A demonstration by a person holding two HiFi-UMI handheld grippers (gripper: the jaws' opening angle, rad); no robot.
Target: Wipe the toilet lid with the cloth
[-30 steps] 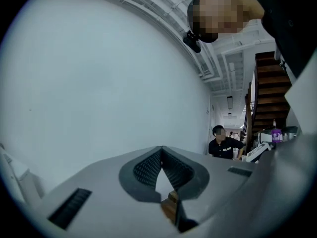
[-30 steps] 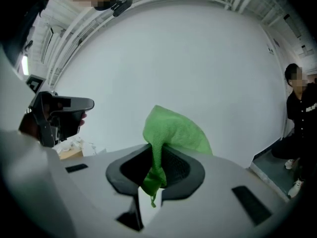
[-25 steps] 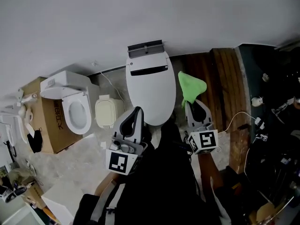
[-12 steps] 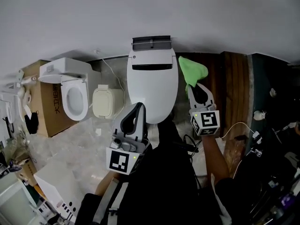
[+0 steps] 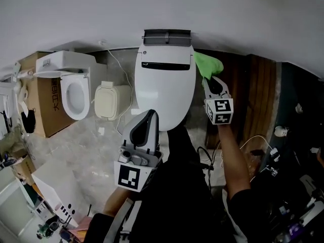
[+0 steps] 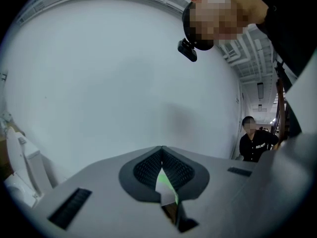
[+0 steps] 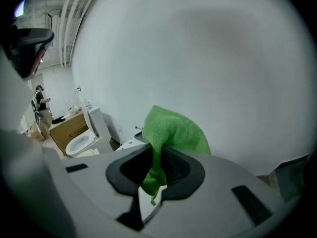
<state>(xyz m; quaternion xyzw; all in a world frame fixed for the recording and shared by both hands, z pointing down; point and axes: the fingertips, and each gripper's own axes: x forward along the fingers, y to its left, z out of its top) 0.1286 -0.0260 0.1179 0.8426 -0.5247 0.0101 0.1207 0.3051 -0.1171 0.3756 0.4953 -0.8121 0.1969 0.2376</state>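
Green cloth is pinched in the right tongs just beside the upper right edge of the white toilet lid, probably to begin wiping there. The left tongs, pressed together and empty, are held lower in the frame, clear of the wiping.

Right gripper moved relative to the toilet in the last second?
Yes. The right gripper, shut on the cloth, went forward along the toilet's right side, from its front end toward the back by the wall.

You work in soft, even light off the pale wall, without glare or hard shadows, though both gripper views bulge and darken at their rims and the left gripper blurs near the lens.
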